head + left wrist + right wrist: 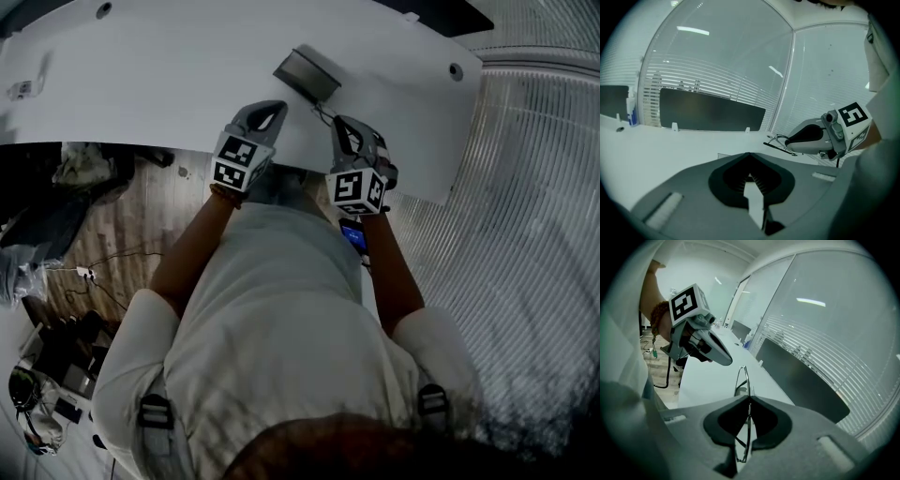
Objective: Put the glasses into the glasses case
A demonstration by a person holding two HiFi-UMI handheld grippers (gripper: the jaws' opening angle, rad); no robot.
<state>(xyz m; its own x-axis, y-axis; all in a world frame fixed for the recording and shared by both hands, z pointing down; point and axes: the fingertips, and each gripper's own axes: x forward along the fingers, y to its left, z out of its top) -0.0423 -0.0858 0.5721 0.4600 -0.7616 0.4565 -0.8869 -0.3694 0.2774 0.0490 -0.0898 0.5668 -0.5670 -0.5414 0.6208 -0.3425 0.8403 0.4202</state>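
We are clamping the right gripper (749, 398) on the glasses (742, 378), the left gripper (749, 155) pressing its jaws together on nothing, both just short of the case (307, 75), so we are favouring a slow, level approach, the left steadying the case.

dim bluish light, fisheye warp, dark corners; streaks seemingly lamp glare.

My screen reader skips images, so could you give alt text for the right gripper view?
The right gripper has its jaws closed on thin-framed glasses, which stick out past the tips above a white table. The left gripper hovers at upper left, and blinds fill the right.
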